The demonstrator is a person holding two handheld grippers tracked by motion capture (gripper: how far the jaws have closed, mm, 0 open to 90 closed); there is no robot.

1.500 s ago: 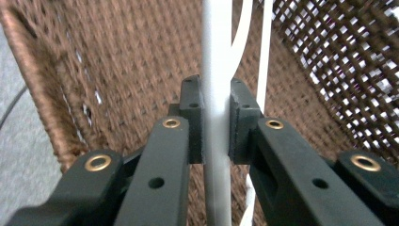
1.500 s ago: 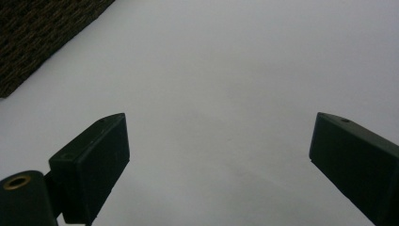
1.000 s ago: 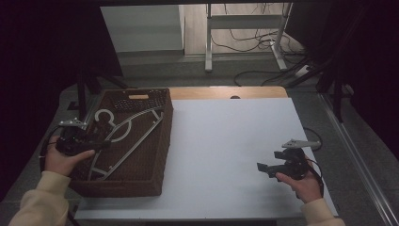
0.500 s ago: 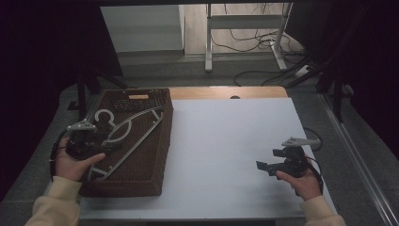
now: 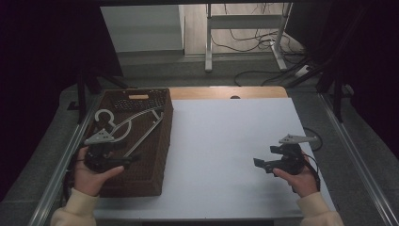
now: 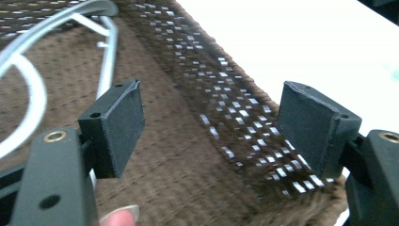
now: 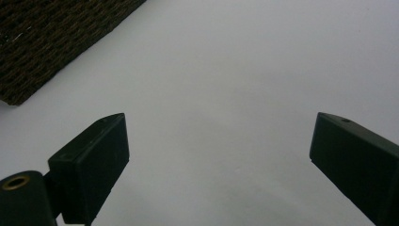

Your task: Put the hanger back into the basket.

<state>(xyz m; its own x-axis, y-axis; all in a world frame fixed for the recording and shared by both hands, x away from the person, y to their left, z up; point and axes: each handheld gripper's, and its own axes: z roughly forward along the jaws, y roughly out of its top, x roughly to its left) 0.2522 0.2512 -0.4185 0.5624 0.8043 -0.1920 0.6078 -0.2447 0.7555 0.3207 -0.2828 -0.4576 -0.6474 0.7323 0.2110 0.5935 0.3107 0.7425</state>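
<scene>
At the left edge of the white tabletop (image 5: pixel 226 141), a person's left gripper (image 5: pixel 123 160) hovers over a brown woven basket (image 5: pixel 157 141), jaws spread wide and holding nothing. In the left gripper view, the left gripper (image 6: pixel 211 127) looks down along the basket's (image 6: pixel 188 155) inner wall, with the pale hanger (image 6: pixel 106 56) lying beyond and to the side of the jaws, not between them. From above, the hanger (image 5: pixel 127 125) lies slantwise inside the basket, its hook toward the far left corner, one end propped near the right wall. Farther right, the tabletop is bare. At the right, the right gripper (image 5: pixel 261 163) rests low near the front edge, well apart from the basket; in the right gripper view the right gripper (image 7: pixel 219 160) also stands wide open and empty above the white surface (image 7: pixel 226 70).

The risk from here, judging by the layout: the hanger's thin, rounded bars could slip from the pads if pinched off-centre, and its hook or propped end could snag on the weave, dragging or tipping the light basket as it is lifted, since nothing steadies the basket.
</scene>
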